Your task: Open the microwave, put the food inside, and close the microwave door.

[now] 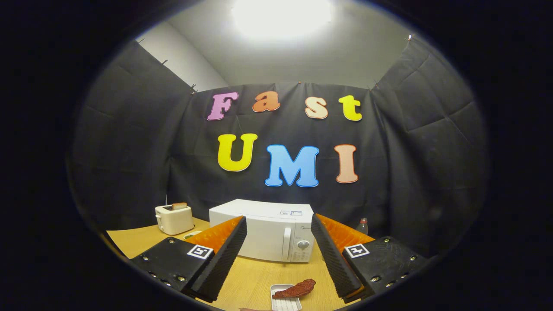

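A white microwave (268,233) stands on the wooden table (255,276), beyond my fingers, with its door shut and a vertical handle (286,243) beside the knob panel. A reddish-brown piece of food (296,289) lies on a small white tray (285,299) close in front, between my fingers. My gripper (281,259) is open and held above the table, with nothing between its fingers.
A cream toaster (174,219) with a slice of bread in it stands to the left of the microwave. A small plate (191,235) lies near the toaster. A bottle (362,226) stands to the right of the microwave, behind my right finger.
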`<state>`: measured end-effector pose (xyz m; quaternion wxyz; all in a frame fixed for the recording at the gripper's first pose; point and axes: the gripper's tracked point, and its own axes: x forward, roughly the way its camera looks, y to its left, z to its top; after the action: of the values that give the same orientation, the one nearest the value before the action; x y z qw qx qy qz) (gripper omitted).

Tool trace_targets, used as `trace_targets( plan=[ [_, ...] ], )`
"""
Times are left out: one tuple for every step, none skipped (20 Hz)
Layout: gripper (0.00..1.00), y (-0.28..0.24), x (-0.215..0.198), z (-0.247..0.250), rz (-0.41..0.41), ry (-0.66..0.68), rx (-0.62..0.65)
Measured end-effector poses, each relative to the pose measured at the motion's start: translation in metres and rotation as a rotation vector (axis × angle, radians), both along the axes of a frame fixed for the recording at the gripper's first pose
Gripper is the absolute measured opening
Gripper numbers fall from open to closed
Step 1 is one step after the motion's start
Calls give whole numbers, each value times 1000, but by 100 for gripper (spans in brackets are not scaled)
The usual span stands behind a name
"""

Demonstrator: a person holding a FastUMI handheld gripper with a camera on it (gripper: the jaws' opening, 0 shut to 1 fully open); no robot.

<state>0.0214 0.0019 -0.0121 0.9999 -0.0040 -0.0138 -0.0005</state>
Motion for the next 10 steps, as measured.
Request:
trace_targets(
  plan=[
    [95, -4, 9, -5, -9, 4, 2],
    [95, -6, 17, -10, -13, 6, 6],
    [95, -7, 24, -16, -16, 12, 9],
    [95, -8, 32, -20, -17, 14, 13],
    [95, -7, 41, -25, -13, 13, 17],
    [95, -6, 50, -30, -9, 15, 19],
    [95, -4, 60, -37, -2, 19, 14],
    [95, -5, 70, -44, -4, 21, 8],
    [95, -7, 81, -50, -10, 20, 5],
    [95, -7, 91, -58, -13, 26, 4]
  ],
)
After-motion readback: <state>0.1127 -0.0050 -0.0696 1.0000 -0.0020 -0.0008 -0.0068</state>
